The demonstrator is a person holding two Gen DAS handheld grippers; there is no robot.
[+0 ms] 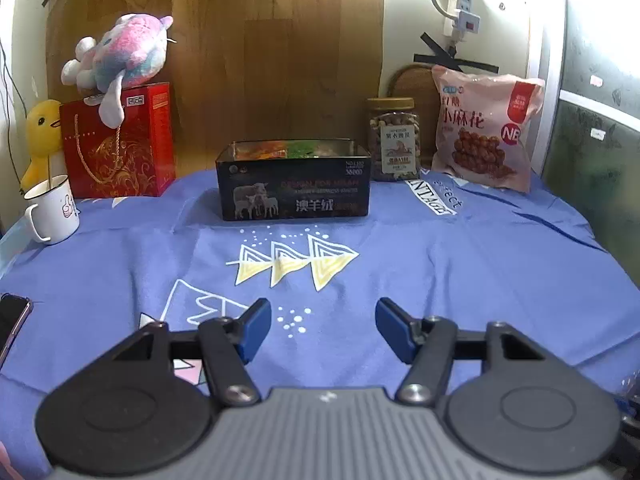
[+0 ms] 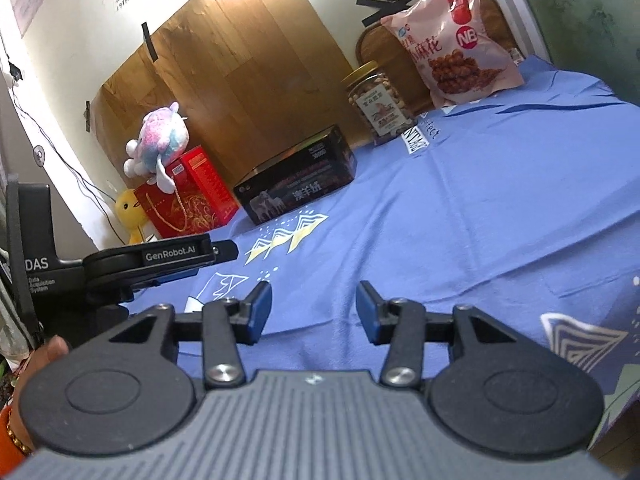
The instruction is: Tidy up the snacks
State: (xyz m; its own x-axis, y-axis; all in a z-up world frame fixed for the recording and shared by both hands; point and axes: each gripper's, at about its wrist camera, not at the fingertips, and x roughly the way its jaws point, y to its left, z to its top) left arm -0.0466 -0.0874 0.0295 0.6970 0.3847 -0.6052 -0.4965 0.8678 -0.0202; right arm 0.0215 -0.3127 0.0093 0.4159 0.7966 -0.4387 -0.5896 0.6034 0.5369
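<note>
A black open box with sheep on its side stands at the back of the blue cloth; orange and green snack packets show inside it. It also shows in the right wrist view. A clear jar of nuts with a gold lid stands right of it, and a pink snack bag leans further right. Both show in the right wrist view, the jar and the bag. My left gripper is open and empty, low over the cloth, well in front of the box. My right gripper is open and empty.
A red gift bag with a pastel plush on top stands back left, beside a yellow duck toy and a white mug. A phone lies at the left edge. The other gripper's body shows left in the right wrist view.
</note>
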